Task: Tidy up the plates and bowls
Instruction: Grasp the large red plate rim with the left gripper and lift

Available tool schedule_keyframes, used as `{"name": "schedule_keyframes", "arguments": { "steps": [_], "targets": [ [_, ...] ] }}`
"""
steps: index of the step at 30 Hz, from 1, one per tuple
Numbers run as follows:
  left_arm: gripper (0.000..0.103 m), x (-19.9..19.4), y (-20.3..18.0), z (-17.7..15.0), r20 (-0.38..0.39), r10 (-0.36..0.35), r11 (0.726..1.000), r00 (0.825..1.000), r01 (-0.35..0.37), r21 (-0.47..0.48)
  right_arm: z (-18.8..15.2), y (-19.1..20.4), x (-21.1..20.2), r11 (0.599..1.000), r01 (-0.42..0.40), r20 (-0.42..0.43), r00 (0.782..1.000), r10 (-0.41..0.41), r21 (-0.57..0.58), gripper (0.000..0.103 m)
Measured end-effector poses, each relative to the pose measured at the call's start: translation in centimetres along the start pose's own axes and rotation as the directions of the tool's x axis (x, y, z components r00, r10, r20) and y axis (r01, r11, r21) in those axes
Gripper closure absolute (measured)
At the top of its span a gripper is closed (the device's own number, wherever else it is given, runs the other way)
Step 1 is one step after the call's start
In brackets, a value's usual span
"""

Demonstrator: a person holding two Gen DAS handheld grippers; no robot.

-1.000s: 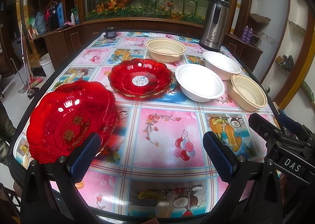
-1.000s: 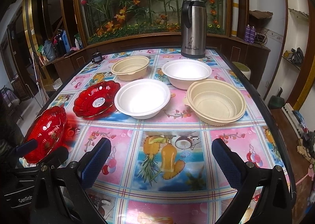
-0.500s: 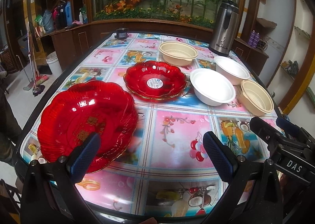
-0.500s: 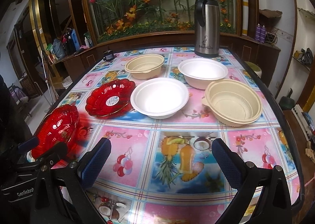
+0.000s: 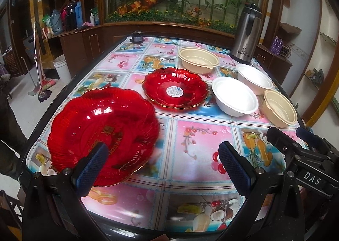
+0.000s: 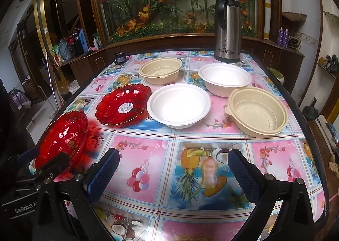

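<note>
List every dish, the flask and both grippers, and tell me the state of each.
Near red plate: upright, empty, blurred.
Far red plate: flat, empty, sticker inside.
Two white bowls: upright, empty, unstacked.
Two beige bowls: upright, empty, apart.
Steel flask: upright, lid on.
Left gripper: open.
Right gripper: open, empty.

glossy translucent red plastic plates (image 5: 101,133), matt white bowls (image 6: 179,105), brushed-metal flask (image 6: 227,29)
</note>
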State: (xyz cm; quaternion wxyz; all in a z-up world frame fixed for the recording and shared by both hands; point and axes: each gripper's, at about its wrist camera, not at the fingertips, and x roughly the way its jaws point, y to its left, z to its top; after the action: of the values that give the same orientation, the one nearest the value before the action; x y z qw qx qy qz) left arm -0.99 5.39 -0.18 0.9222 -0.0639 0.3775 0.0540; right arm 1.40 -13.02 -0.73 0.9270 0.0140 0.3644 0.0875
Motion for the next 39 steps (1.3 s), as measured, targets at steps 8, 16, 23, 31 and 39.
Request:
{"name": "schedule_keyframes", "arguments": {
  "steps": [8, 16, 23, 31, 39],
  "targets": [
    [0.0, -0.4, 1.1, 0.0, 0.005, 0.001, 1.0, 1.0, -0.001, -0.01, 0.1, 0.2, 0.1, 1.0, 0.001, -0.002, 1.0, -0.001, -0.007, 0.0],
    [0.0, -2.4, 5.6, 0.2, 0.037, 0.027, 0.999, 0.999, -0.025, -0.048, 0.5, 1.2, 0.3, 0.992, -0.128, -0.031, 0.991, 0.128, 0.02, 0.0],
    [0.0, -0.8, 14.1, 0.9, -0.03, 0.137, 0.964, 0.99, -0.14, -0.226, 1.1, 4.9, 2.9, 0.936, -0.347, -0.149, 0.924, 0.352, 0.062, 0.0],
    [0.0, 4.4, 18.2, 1.2, -0.162, 0.143, 0.936, 0.976, -0.186, -0.3, 1.7, 9.9, 7.3, 0.863, -0.482, -0.265, 0.821, 0.505, 0.152, 0.001],
    [0.056, 7.6, 18.8, 0.8, -0.262, 0.082, 0.933, 0.962, -0.166, -0.318, 1.8, 11.6, 12.2, 0.87, -0.436, -0.361, 0.792, 0.493, 0.23, 0.028]
  ]
}}
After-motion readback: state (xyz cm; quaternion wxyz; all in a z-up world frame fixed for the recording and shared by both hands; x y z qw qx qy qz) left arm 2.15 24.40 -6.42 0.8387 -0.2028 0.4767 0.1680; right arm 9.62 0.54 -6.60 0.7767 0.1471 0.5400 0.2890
